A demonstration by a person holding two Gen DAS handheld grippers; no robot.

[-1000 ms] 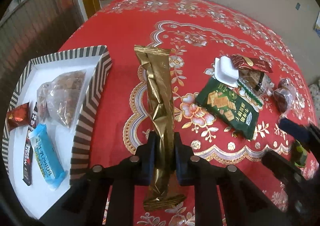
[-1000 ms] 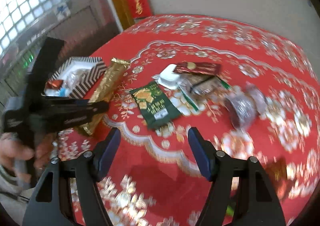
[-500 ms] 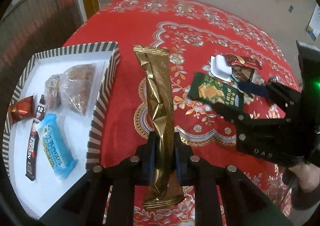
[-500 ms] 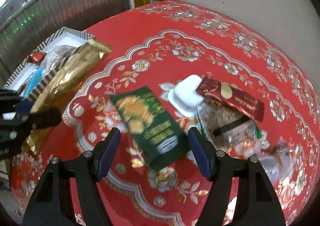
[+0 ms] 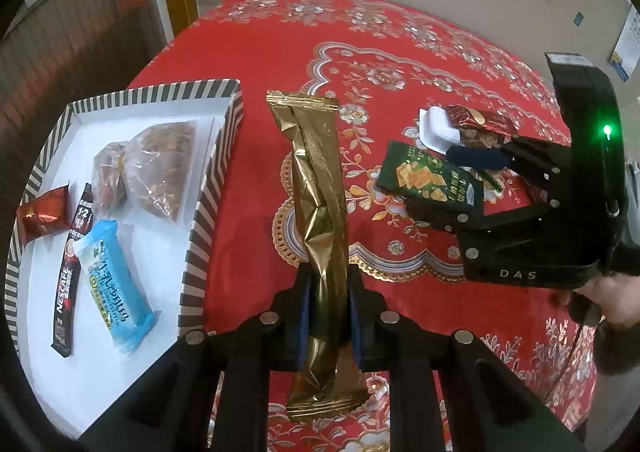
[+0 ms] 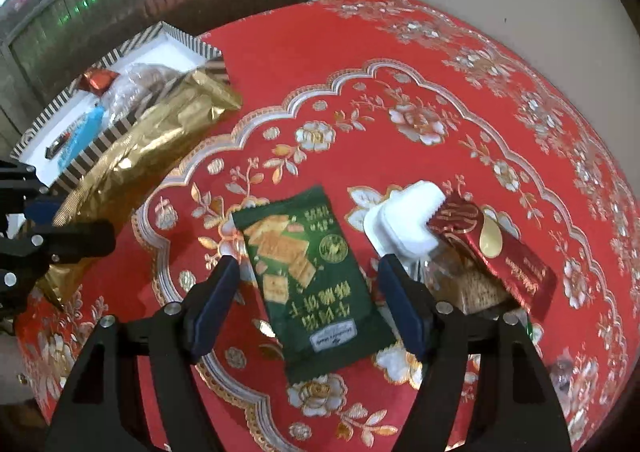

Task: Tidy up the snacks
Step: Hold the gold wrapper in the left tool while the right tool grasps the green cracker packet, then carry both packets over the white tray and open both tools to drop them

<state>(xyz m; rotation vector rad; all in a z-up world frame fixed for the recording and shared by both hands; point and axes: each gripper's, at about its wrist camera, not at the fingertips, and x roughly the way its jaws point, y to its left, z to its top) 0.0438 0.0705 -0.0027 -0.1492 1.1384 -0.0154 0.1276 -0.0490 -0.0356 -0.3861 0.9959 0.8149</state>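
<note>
**Gold pack in hand, green pack lined up**

Left claw [image 5: 328, 316] is pinched on the long gold foil packet [image 5: 318, 212], gripping near its lower end, so most of the length sticks out forward, above the red tabletop [image 5: 256, 180] and just beside the striped tray [image 5: 208, 188]. We'd call it light but floppy — the crinkled foil is slick and already kinked mid-length, so the far end will likely sag and swing. A grip nearer the middle would carry steadier; squeezing harder risks crushing whatever is inside.

Right claw [image 6: 310, 300] is spread, jaws opening, straddling the green cracker pack [image 6: 310, 272], pads not pressing on it. That pack lies flat on the tabletop, close beside the white tub [image 6: 404, 220] and the dark red packet [image 6: 496, 252]. We judge it thin, soft-skinned and brittle inside — take it across the narrow width at mid-body, light squeeze. Lying flat, its edges may slip under the pads.

The tray already holds a blue bar [image 5: 114, 288], a coffee stick [image 5: 72, 272], a clear bag [image 5: 148, 168] and a small red packet [image 5: 42, 212].
</note>
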